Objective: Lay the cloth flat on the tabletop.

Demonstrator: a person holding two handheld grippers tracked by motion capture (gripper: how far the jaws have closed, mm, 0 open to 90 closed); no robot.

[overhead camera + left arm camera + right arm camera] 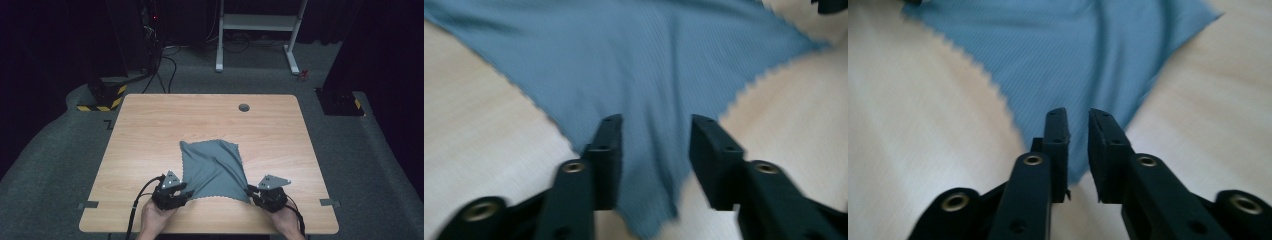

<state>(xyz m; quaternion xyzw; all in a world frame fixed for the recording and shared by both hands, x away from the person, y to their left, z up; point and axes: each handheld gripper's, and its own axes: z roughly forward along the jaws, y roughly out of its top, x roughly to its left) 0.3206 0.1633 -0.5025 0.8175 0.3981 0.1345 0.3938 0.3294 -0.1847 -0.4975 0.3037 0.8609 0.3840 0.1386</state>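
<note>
A grey-blue cloth (214,167) with zigzag edges lies rumpled on the near half of the wooden table (150,130). My left gripper (176,192) is at the cloth's near left corner. It is open, with the corner of the cloth (654,150) lying between its jaws. My right gripper (257,192) is at the near right corner. Its jaws stand almost together with a narrow gap, and the tip of the cloth (1075,150) runs into that gap. A raised fold crosses the cloth toward the right gripper.
A round cable hole (244,107) sits near the table's far edge. Beyond the table stand a white desk frame (257,30) and black stands with yellow-black striped bases (102,100). Bare wood lies around the cloth on all sides.
</note>
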